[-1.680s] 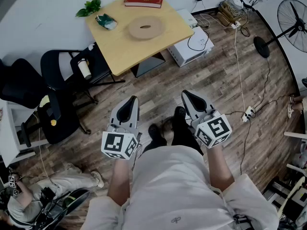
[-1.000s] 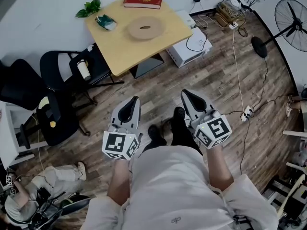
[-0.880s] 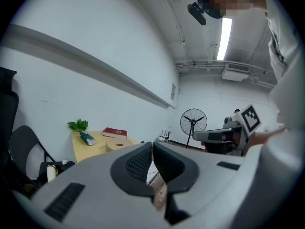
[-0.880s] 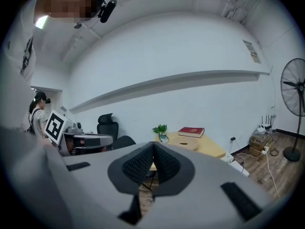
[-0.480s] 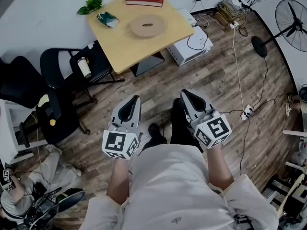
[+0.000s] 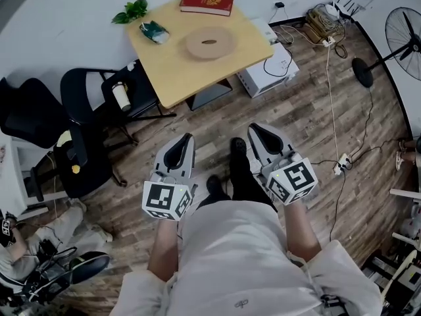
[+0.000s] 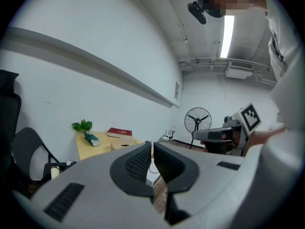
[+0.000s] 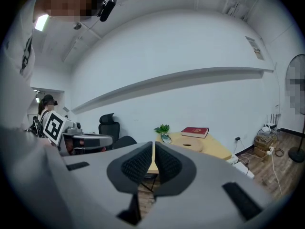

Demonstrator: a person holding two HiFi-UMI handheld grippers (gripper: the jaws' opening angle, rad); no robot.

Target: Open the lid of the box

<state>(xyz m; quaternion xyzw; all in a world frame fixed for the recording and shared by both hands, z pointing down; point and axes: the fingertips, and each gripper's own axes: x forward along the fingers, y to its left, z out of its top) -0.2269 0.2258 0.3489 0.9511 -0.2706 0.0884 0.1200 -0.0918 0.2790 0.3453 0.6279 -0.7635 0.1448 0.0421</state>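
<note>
- The left gripper (image 6: 182,141) was held at waist height above the wood floor (image 6: 296,117), its fingers (image 7: 138,162) together with nothing between them.
- The right gripper (image 6: 255,130) was level beside it, fingers (image 8: 167,163) just starting to part, only a thin slit showing and nothing in it.
- The flat red box (image 6: 206,2) lay shut at the far edge of the counter (image 6: 177,71), well apart from both grippers.
- A round tan disc (image 6: 210,43) sat nearer on the counter.
</note>
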